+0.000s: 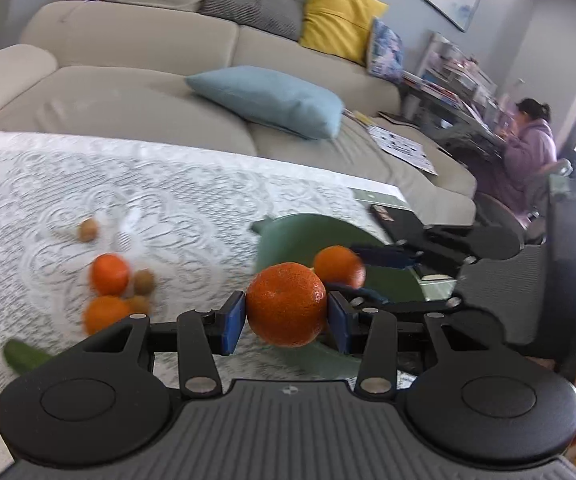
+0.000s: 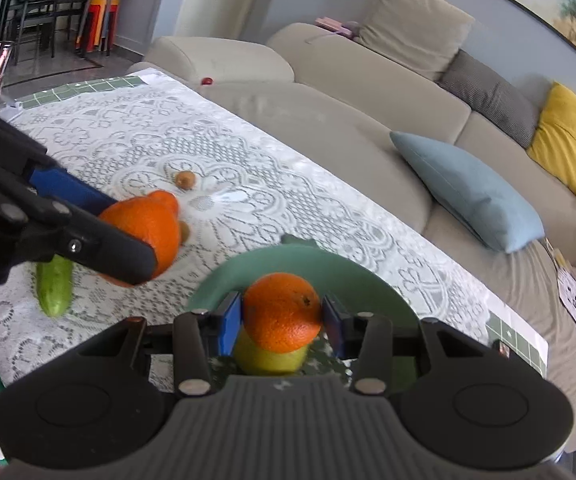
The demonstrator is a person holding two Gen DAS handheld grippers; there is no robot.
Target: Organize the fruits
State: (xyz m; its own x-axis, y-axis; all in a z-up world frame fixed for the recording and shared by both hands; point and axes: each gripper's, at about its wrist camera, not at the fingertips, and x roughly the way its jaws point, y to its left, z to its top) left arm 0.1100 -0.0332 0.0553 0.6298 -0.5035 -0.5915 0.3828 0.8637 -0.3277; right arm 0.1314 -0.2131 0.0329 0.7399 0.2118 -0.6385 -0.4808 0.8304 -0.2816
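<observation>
left wrist view: far left on the lace tablecloth (image 1: pixel 192 184) a green cucumber (image 1: pixel 24 354) end pokes in, then a blurred cluster of two loose tangerines (image 1: pixel 108 274) with small brown round fruits (image 1: pixel 143 281) touching them, one more brown one (image 1: pixel 88 229) apart further back. centre: my left gripper (image 1: pixel 286 318) has its blue pads pressed on a tangerine (image 1: pixel 286 305) from both sides, clear of the cloth; skin bright orange, dimpled, glossy, small pale navel facing me. right of it my right gripper (image 1: pixel 351 276) holds a second tangerine (image 1: pixel 337 266) over the green plate (image 1: pixel 299 236), blurred.

right wrist view: left edge, my left gripper (image 2: pixel 128 240) reaches in gripping its tangerine (image 2: pixel 148 228), which looks knobby at the top. cucumber (image 2: pixel 54 286) lies just below it on the cloth (image 2: pixel 136 136). centre, my right gripper (image 2: pixel 282 318) is clamped on its tangerine (image 2: pixel 282 310): round, orange, dark stem scar up right. it hangs above a yellow-green fruit (image 2: pixel 266 356) sitting on the green plate (image 2: pixel 307 264). beige sofa (image 2: pixel 327 120) to the right.
</observation>
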